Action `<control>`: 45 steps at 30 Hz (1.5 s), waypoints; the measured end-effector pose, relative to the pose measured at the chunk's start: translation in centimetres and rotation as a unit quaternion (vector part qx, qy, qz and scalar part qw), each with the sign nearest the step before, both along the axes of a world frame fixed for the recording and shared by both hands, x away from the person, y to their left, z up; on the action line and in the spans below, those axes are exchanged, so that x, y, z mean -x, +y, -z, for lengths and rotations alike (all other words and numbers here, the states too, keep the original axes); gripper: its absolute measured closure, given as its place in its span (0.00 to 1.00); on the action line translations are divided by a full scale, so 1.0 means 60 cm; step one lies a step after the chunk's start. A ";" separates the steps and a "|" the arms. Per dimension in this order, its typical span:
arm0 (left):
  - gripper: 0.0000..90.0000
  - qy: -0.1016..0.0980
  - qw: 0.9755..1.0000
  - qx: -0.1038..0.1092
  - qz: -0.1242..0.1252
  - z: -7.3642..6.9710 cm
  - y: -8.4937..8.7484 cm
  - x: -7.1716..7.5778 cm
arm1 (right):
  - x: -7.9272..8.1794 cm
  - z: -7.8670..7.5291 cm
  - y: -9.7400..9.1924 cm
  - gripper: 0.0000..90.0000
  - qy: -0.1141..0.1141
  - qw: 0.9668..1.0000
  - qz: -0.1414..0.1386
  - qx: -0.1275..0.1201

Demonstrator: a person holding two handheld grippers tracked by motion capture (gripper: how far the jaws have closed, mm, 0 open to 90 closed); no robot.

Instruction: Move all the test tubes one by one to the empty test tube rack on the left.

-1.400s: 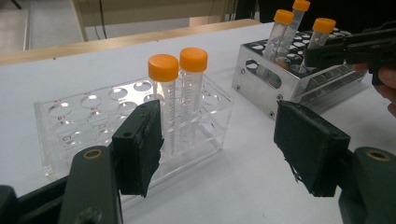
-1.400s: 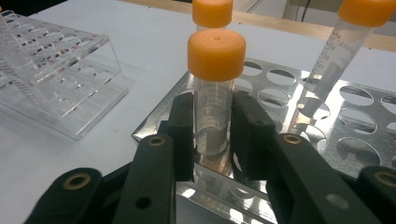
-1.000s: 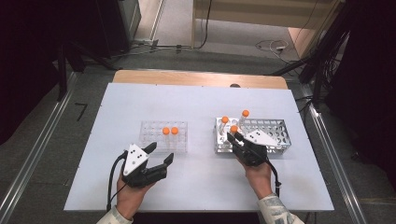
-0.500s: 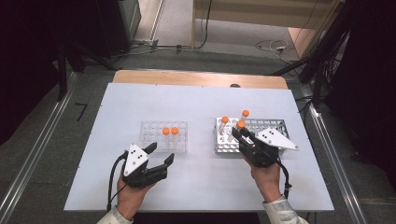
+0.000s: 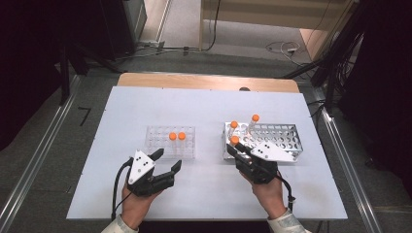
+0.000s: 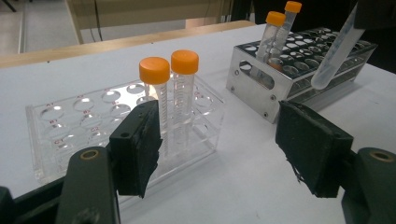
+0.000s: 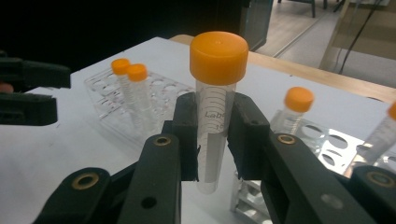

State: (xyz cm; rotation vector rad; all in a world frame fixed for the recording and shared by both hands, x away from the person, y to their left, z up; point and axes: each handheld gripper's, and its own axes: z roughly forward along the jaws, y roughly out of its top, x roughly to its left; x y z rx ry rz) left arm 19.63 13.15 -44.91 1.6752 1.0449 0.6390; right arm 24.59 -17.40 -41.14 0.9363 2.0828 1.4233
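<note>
Centrally in the right gripper view, the right gripper (image 7: 215, 140) clamps an orange-capped tube (image 7: 215, 112) above the metal rack (image 5: 286, 141). Lower left in the high view, the left gripper (image 5: 167, 162) rests with jaws apart near the clear rack (image 5: 160, 141).

A clear plastic tube (image 7: 214, 126) with a smooth, matt orange plastic cap sits clamped between rough, matt black pads (image 7: 187, 135) of the right tool (image 7: 215, 140). At right, the rack (image 5: 286, 141) is bright, glossy metal, punched with round holes and fastened with small screws. At left, the second rack (image 5: 160, 141) is transparent, glossy acrylic, holding two clear tubes (image 6: 170, 107) printed with fine graduation marks. The left tool (image 6: 229, 144) has matt black plastic arms, its pads frayed at the edges. The bench (image 5: 204, 111) top is smooth, matt white, with a pale wood strip along its far edge.
</note>
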 end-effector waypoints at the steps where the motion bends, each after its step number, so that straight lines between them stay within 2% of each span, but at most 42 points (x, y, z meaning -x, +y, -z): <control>1: 0.34 0.000 1.000 0.000 0.000 0.000 -0.001 0.000 | 0.002 0.003 0.005 0.80 0.000 1.000 -0.004 0.001; 17: 0.34 -0.008 1.000 0.007 0.018 -0.007 -0.012 0.010 | 0.021 0.046 0.072 0.80 0.023 0.997 -0.058 0.033; 27: 0.37 -0.018 0.998 0.026 0.060 -0.025 -0.033 0.029 | 0.034 0.054 0.101 0.80 0.029 0.995 -0.084 0.039; 31: 0.41 -0.019 0.996 0.029 0.077 -0.028 -0.040 0.035 | 0.041 0.058 0.114 0.80 0.030 0.994 -0.097 0.042; 39: 0.55 -0.017 0.995 0.033 0.093 -0.027 -0.043 0.035 | 0.054 0.062 0.137 0.80 0.032 0.991 -0.121 0.047; 45: 0.67 -0.014 0.995 0.027 0.100 -0.025 -0.046 0.034 | 0.060 0.064 0.146 0.80 0.032 0.990 -0.129 0.048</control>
